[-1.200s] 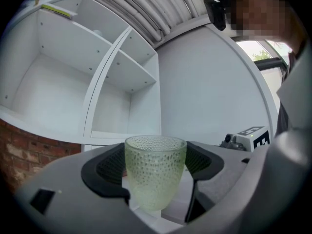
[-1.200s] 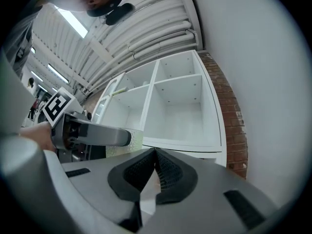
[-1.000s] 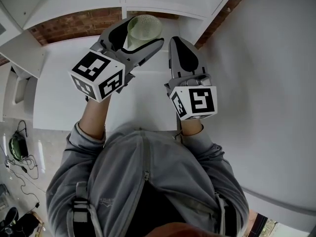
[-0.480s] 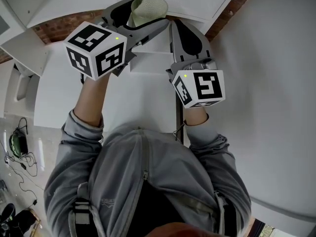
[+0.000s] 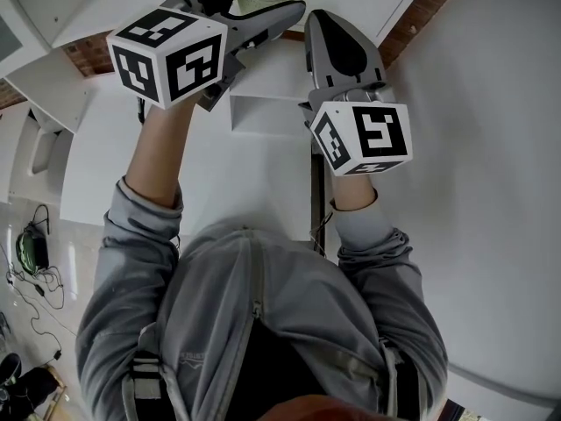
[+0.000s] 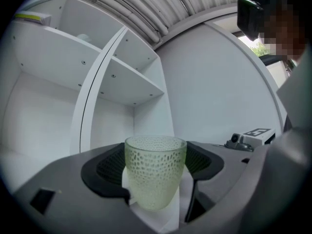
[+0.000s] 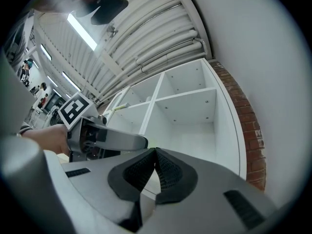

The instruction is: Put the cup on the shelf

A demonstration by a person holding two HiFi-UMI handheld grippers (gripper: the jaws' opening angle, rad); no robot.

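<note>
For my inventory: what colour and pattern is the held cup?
The cup is pale translucent green with a pebbled, dimpled surface; left gripper view shows it best.

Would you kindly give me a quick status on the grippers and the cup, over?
Left gripper shut on cup, cup upright between jaws. Right gripper shut, holding nothing. Shelf ahead, cup not yet on it; nothing seen in the way.

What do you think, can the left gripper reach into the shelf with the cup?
Probably yes. The left gripper holds the cup upright, and the open shelf stands right ahead with nothing showing between them.
</note>
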